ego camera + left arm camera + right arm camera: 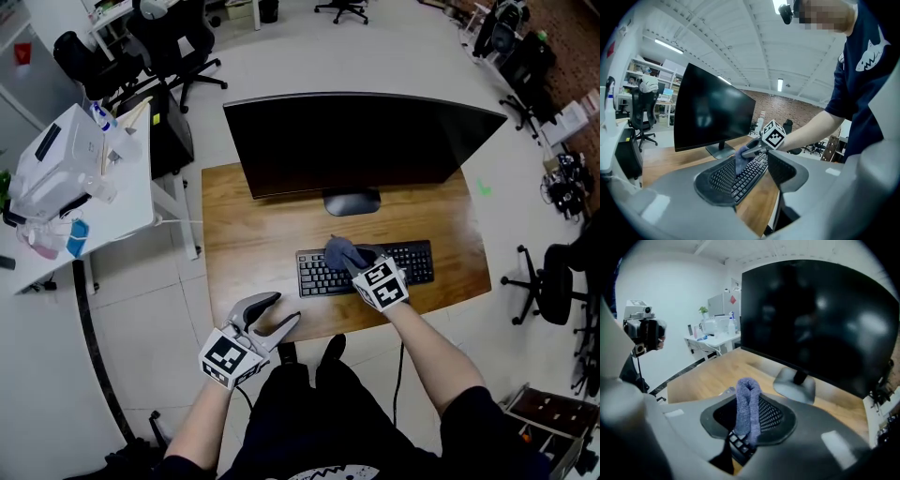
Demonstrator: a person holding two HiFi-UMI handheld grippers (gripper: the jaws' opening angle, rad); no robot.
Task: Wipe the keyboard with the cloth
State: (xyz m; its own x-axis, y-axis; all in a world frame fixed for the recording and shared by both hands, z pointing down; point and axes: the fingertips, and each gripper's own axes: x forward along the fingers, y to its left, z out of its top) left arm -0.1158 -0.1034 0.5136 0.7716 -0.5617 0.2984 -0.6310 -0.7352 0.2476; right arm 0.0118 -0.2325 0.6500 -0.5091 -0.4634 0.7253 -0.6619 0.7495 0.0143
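The blue-grey fuzzy cloth [748,404] is sitting folded into a loop between the jaws of the right gripper [356,264]. The gripper is clenching it tight, so a padded fold is sticking out past the tips, and that fold looks to be the wiping face. The cloth is resting on the flat black keyboard [375,267], a little left of the middle of the key rows. Keys are showing just beneath it in the right gripper view. The keyboard is lying on the light-brown wooden desk [234,216], in front of the round foot of the wide black monitor [356,141].

The left gripper [289,307] is hanging with its jaws spread and nothing between them. It is hovering over the desk's front edge, left of the keyboard and apart from it, probably parked clear so the wiping hand is getting free run. I'm judging the wipe to be under way, with the right-hand keys lying uncovered by the cloth.
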